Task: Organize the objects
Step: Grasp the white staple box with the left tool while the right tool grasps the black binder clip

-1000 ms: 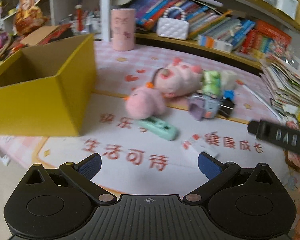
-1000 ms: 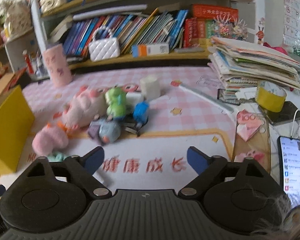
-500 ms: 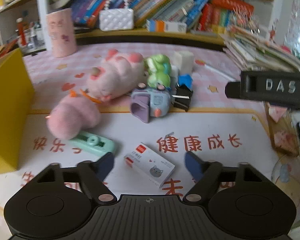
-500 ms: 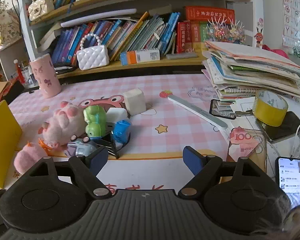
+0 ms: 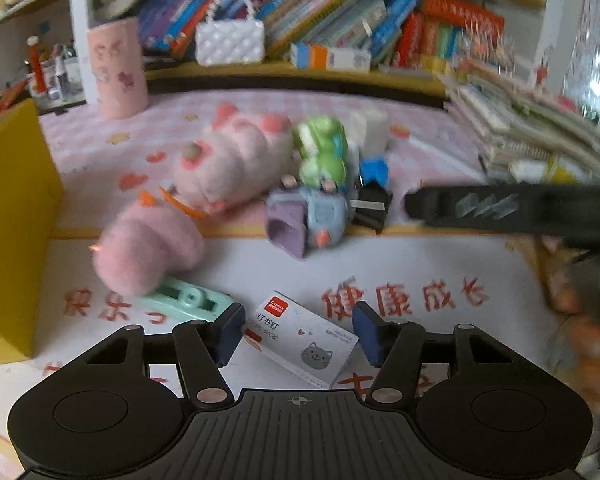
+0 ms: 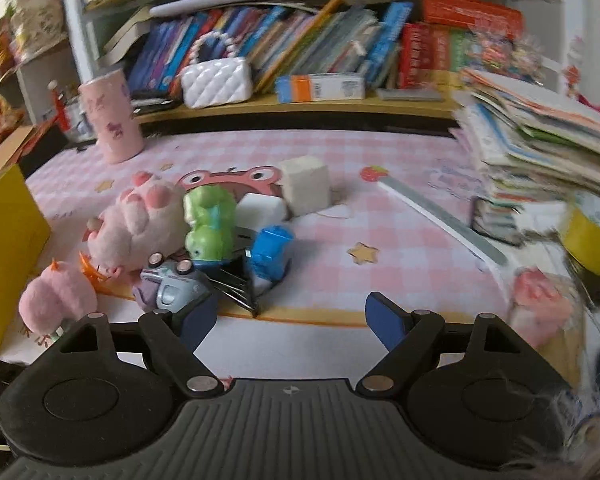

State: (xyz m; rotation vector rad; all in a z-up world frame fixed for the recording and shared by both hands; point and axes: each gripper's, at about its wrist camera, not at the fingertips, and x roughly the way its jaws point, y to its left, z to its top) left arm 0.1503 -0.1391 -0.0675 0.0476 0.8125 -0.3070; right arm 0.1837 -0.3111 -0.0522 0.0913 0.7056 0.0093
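At the far left of the left wrist view stands a yellow box [image 5: 12, 232] on the desk [image 5: 440, 264], which is covered by a pink checked mat with red characters. To its right a pink plush toy [image 5: 148, 252] lies over one end of a mint green stapler [image 5: 188, 304]. A larger pale pink plush [image 5: 236, 164] lies just behind it. The left claw [image 5: 298, 334] is spread wide, its blue pads on either side of a white staple box [image 5: 300, 336] with a cat face, which lies flat on the desk; the pads do not touch it. Further right sit a purple and blue toy car [image 5: 308, 220], a green toy [image 5: 322, 152] and a black binder clip [image 5: 370, 208], bunched together. The right claw's black body [image 5: 512, 210] reaches in from the right edge, blurred.

In the right wrist view the same cluster lies left of centre, with a blue toy [image 6: 270, 254] and a cream cube [image 6: 306, 186] beside it. The right claw [image 6: 292, 320] hangs wide and holds nothing, above bare desk. A stack of books [image 6: 540, 148] and a yellow tape roll [image 6: 592, 236] sit at the right.
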